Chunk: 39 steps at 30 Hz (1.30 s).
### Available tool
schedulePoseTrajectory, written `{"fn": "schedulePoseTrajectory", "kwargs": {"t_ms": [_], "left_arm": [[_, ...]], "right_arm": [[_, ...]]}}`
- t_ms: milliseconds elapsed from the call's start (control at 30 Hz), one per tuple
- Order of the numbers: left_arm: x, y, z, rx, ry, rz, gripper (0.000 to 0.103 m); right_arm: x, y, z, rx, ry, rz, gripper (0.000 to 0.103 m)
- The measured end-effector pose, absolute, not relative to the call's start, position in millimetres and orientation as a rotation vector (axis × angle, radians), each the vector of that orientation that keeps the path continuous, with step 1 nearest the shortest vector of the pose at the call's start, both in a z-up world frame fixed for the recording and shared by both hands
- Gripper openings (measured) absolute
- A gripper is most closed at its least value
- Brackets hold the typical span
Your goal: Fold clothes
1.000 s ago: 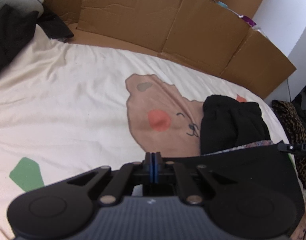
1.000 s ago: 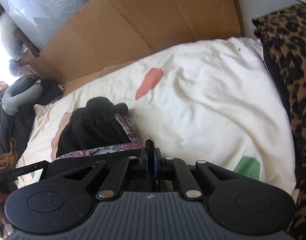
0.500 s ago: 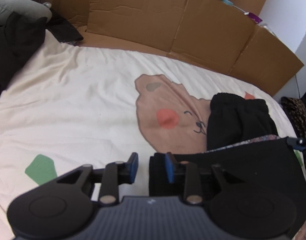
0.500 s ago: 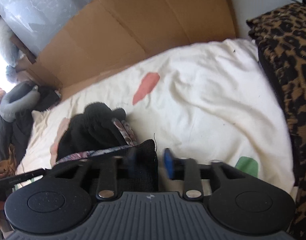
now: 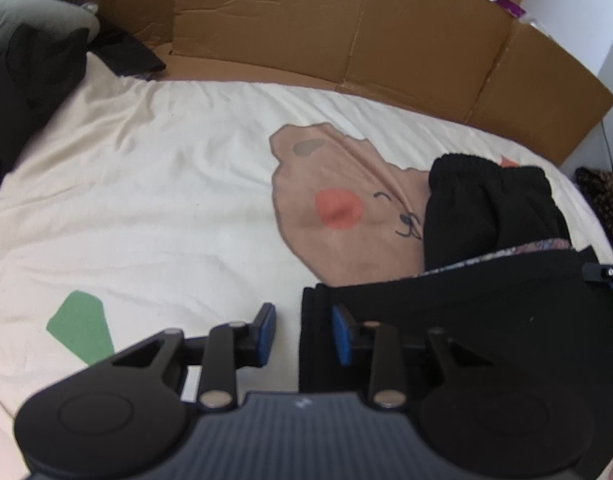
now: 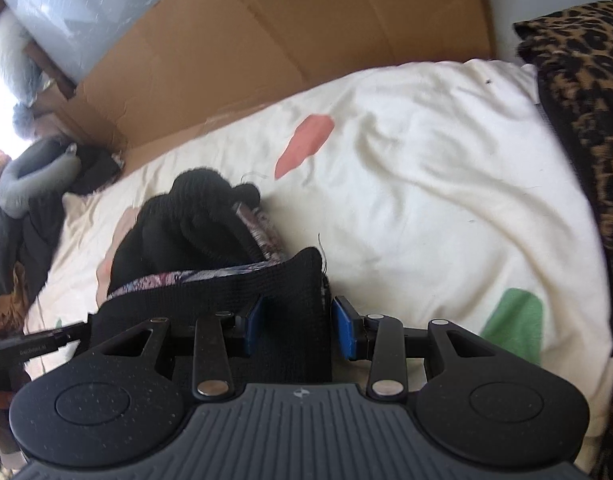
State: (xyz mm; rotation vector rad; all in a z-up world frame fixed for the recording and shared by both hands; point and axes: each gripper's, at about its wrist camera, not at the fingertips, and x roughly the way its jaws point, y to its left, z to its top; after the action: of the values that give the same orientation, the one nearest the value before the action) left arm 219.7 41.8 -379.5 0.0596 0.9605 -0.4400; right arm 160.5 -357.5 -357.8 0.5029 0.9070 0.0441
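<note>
A black garment (image 5: 486, 320) with a patterned inner hem (image 5: 526, 250) lies on the cream bedsheet (image 5: 146, 184), its far part bunched up (image 5: 486, 200). My left gripper (image 5: 303, 326) is open; the garment's left edge lies between the jaws, near the right pad (image 5: 340, 334), and the pads do not press it. In the right wrist view, my right gripper (image 6: 298, 326) is open too, with the garment's right corner (image 6: 298, 280) loose between the blue pads (image 6: 344, 328). The bunched part (image 6: 186, 220) sits beyond it.
Brown cardboard panels (image 5: 306, 28) wall the bed's far side. Dark clothes (image 5: 26, 80) and a grey cushion (image 6: 34, 176) are piled at the left end. A leopard-print fabric (image 6: 586, 100) borders the right. The sheet carries a bear print (image 5: 346, 200) and green patches (image 6: 514, 320).
Both grippers were shut on the black garment's near edge a second ago; both have since opened, and the fabric has dropped loose between the pads. Neither hand has shifted much.
</note>
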Motion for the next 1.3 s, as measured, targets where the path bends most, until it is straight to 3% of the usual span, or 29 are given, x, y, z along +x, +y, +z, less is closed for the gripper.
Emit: {"fn": "schedulePoseTrajectory", "kwargs": {"t_ms": [233, 367, 600, 633, 733, 867, 1300], "left_arm": [[219.2, 36.0, -381.7, 0.075, 0.959, -0.428, 0.029], [216.9, 28.9, -382.3, 0.097, 0.96, -0.441, 0.015], [221.7, 29.1, -382.8, 0.073, 0.995, -0.448, 0.015], [222.5, 29.8, -382.9, 0.064, 1.0, -0.447, 0.015], [222.6, 32.5, -381.8, 0.045, 1.004, -0.446, 0.014], [221.2, 35.5, -379.6, 0.019, 1.002, -0.439, 0.009], [216.9, 45.0, -375.3, -0.008, 0.97, -0.423, 0.007]], "right_arm": [[170.0, -348.0, -365.8, 0.452, 0.934, 0.05, 0.044], [175.1, -344.8, -368.4, 0.434, 0.942, 0.059, 0.044], [185.3, -339.7, -369.7, 0.407, 0.952, 0.071, 0.047], [186.1, -337.5, -368.5, 0.392, 0.951, 0.074, 0.045], [186.7, -333.1, -363.9, 0.366, 0.946, 0.087, 0.027], [179.4, -330.9, -351.4, 0.322, 0.919, 0.071, 0.018], [166.8, -342.4, -331.4, 0.321, 0.818, 0.007, 0.017]]}}
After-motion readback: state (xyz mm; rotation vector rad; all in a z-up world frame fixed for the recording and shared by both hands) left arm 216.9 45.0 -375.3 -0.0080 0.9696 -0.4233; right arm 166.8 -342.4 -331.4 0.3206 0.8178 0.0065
